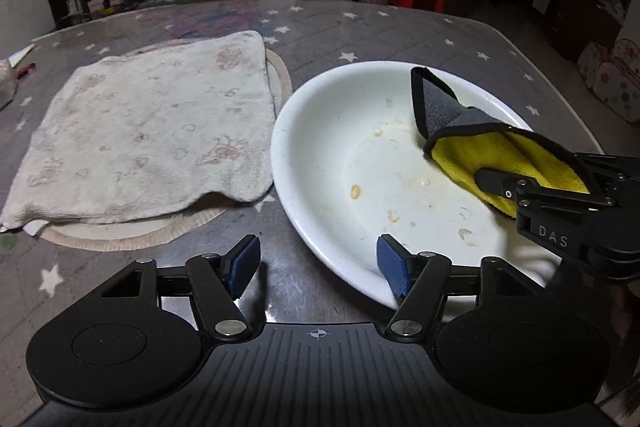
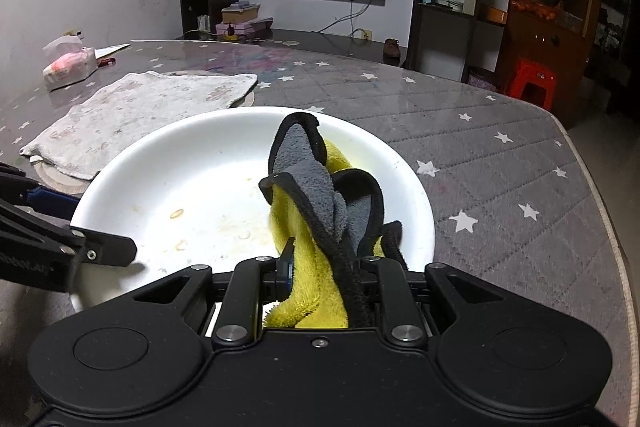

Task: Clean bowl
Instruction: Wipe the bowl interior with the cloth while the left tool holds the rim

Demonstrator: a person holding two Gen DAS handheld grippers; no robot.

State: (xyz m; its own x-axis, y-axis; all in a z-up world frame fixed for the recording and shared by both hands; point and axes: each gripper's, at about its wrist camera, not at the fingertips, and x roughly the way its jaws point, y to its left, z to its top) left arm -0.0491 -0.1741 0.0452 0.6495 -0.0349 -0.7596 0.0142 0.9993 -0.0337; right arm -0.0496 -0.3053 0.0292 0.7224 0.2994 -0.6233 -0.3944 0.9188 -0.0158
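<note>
Bowl first: a wide, shallow white bowl (image 1: 340, 163) sits on the grey quilted, star-printed surface (image 1: 320, 27), its inside marked with small brownish food specks and smears. In the left wrist view it lies ahead and to the right of the left gripper (image 1: 319, 263), whose blue-padded fingers (image 1: 394, 267) stand wide apart and hold nothing. The right-hand pad overlaps the near-left rim of the bowl, while the left-hand pad hangs over bare surface just beside it; whether the pad touches the rim cannot be told. In the right wrist view the same bowl (image 2: 192, 167) spreads directly ahead of the right gripper (image 2: 320, 267), filling the space beyond its fingers.

Left of the bowl, beyond the left-hand finger, a pale, worn towel with faded pink prints (image 1: 148, 131) lies flat over a round beige-rimmed mat (image 1: 280, 75), which peeks out at the towel's far and near edges. The towel's near right corner lies close to the bowl's left rim.

The right gripper's fingers are closed on a folded microfibre cloth, yellow on one side and grey on the other with black edging (image 2: 320, 195). The cloth bunches up out of the fingers and leans forward over the right half of the bowl's inside. From the left wrist view that cloth (image 1: 500, 155) rests against the bowl's right inner slope.
</note>
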